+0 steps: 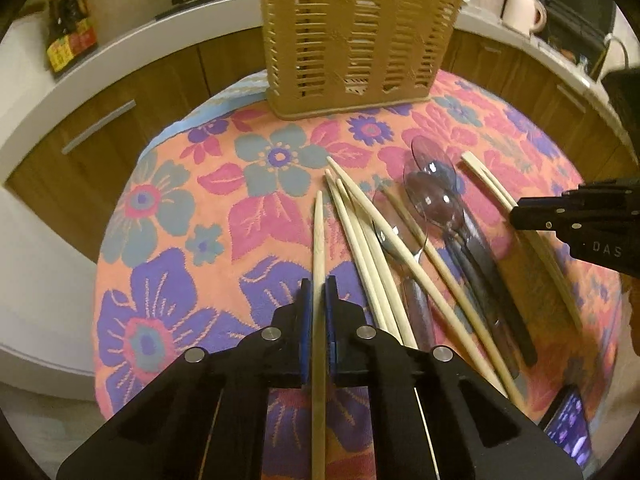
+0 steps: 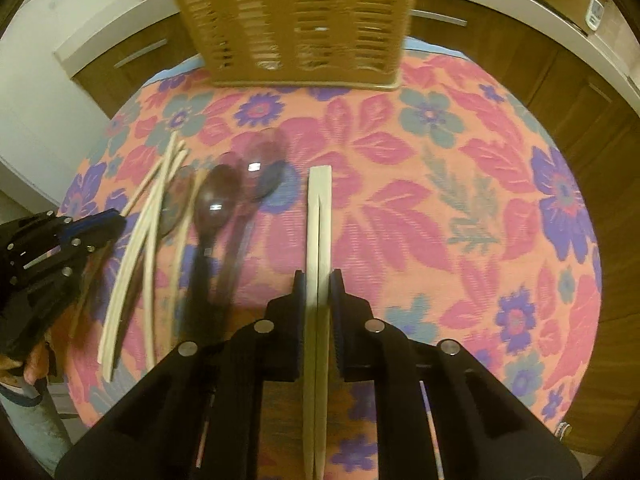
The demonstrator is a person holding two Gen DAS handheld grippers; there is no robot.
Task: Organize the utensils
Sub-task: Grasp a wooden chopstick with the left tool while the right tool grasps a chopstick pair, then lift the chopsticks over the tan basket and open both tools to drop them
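Left tool (image 1: pixel 319 292) closed on a single chopstick (image 1: pixel 318 240), its tip pointing to 12 o'clock; right tool (image 2: pixel 319 286) clamped on a joined pair of chopsticks (image 2: pixel 319 216). Loose chopsticks (image 1: pixel 360 224) and spoons (image 1: pixel 436 196) lie heaped at 2 o'clock of the left tool on the flowered cloth (image 1: pixel 168 216) covering the worktop. Slotted basket (image 1: pixel 352 36) stands upright at 12 o'clock, far edge.

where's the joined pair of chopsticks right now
The joined chopstick pair sits clamped in the right gripper, right of the spoons, pointing toward the slatted basket.
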